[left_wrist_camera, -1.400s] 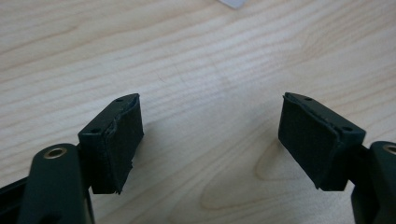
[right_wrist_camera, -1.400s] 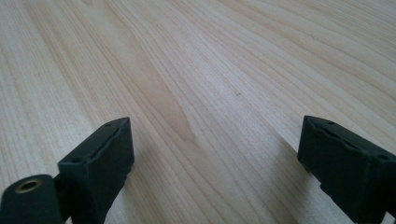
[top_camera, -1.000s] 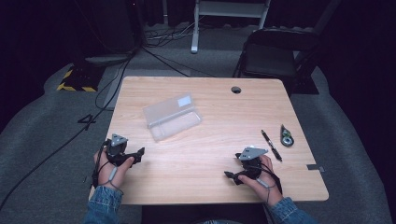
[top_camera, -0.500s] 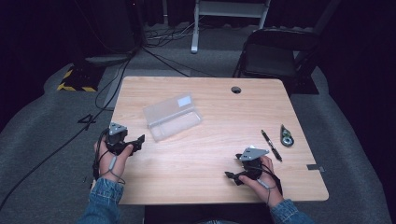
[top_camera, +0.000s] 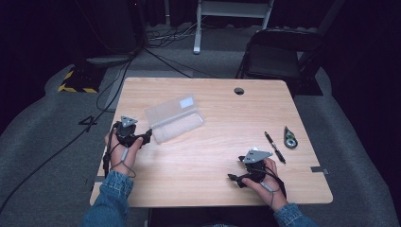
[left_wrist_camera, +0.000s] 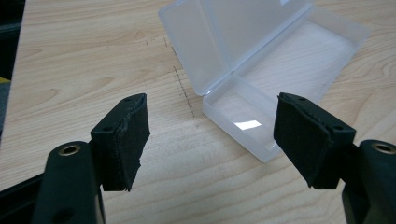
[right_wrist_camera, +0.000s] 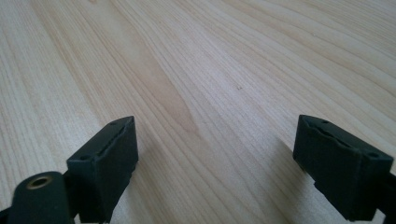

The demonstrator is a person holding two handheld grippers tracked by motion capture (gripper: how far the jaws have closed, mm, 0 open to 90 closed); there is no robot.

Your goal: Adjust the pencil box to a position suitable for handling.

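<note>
Facing the open clear box (left_wrist_camera: 261,79) mid-desk (top_camera: 217,179), my left gripper (left_wrist_camera: 212,140) hangs just beside its near corner, jaws spread and empty. My right gripper (top_camera: 239,178) rests well apart, released. Nudging that light box could skid it away.

A large dark numeral "4" (top_camera: 88,123) is marked on the grey carpeted floor (top_camera: 42,156), just left of the left claw (top_camera: 144,137). No other writing is legible.
</note>
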